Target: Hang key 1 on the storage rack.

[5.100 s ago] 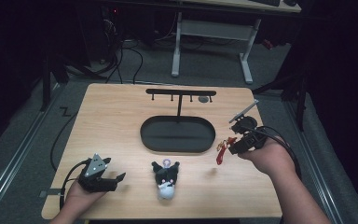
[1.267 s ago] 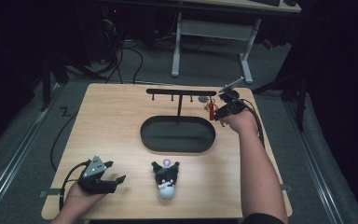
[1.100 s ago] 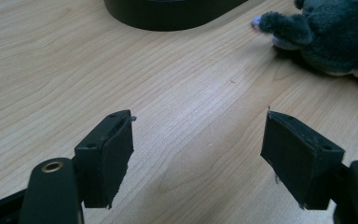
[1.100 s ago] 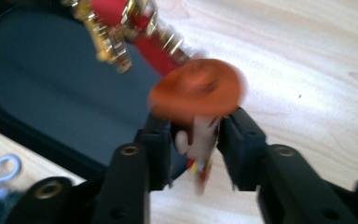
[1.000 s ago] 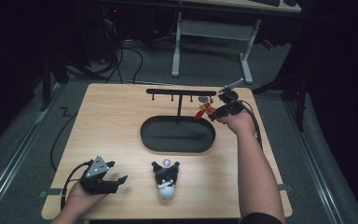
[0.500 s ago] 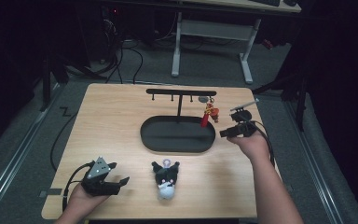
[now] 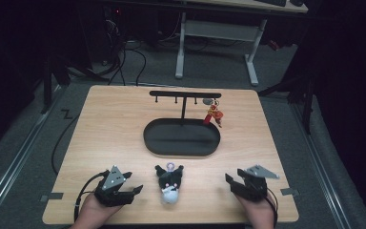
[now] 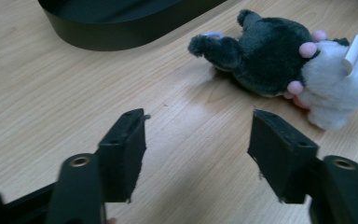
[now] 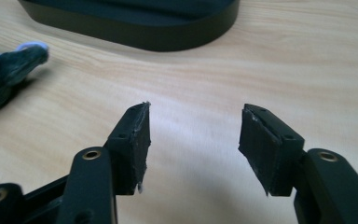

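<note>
L gripper (image 7: 134, 190) low at near-left edge, held in L hand (image 7: 95, 212), jaws apart w/ nothing between, just been closing some. R gripper (image 7: 234, 184) at near-right, in R hand (image 7: 256, 212), jaws apart, empty, just been opening.

wooden table (image 7: 114, 124): light grain, rectangular, rounded corners, standing on grey carpet floor (image 7: 24, 143). small strips of grey tape (image 7: 51, 196) at its near left and near right edges.

black oval tray (image 7: 152, 139): shallow, dark wall, set at the middle of the table. a slim black t-shaped hanger stand (image 7: 183, 93) rises from its far part, with short pegs under the crossbar.

black cable (image 7: 62, 138): runs along the floor beside the table's left edge.

white desk frame (image 7: 217, 31): behind the table, two legs and a crossbeam. tangled cables (image 7: 124, 52) lie on the floor to its left. surroundings dark.
</note>
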Available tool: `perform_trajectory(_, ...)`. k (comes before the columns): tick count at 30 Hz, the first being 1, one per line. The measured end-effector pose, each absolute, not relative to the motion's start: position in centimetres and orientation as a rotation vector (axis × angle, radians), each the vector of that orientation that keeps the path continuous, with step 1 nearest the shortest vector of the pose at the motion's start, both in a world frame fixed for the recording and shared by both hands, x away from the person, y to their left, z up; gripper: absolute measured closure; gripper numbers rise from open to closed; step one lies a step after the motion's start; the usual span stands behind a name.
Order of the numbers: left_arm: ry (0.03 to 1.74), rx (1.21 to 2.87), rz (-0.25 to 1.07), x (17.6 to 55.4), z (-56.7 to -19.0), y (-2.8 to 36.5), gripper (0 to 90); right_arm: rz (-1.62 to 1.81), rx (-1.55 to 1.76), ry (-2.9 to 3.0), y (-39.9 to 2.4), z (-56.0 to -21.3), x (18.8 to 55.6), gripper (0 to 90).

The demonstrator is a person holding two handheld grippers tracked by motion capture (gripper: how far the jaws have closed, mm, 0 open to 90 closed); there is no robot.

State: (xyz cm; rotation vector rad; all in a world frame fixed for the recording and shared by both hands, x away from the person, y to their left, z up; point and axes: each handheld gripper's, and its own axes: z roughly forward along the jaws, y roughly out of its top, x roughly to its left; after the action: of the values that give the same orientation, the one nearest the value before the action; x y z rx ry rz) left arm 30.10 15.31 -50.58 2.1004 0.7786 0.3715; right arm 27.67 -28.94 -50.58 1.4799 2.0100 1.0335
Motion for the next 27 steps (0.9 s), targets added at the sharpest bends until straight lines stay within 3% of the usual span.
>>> perform_trajectory(6,0.767,2.102,0.338,29.8,-50.7,13.9,76.6,1.037,1.503,2.003,-30.6,-50.2,25.9,43.9)
perform_trajectory(7,0.762,2.122,0.333,29.7,-50.9,13.5,76.6,1.046,1.519,2.016,-30.7,-50.5,25.8,43.9)
perform_trajectory(9,0.752,2.164,0.295,29.7,-51.5,12.0,86.7,1.022,1.508,2.067,-30.6,-51.1,25.8,44.3)
perform_trajectory(27,0.617,2.246,0.241,30.6,-51.5,2.8,89.8,1.061,1.492,2.08,-29.7,-50.6,25.8,44.3)
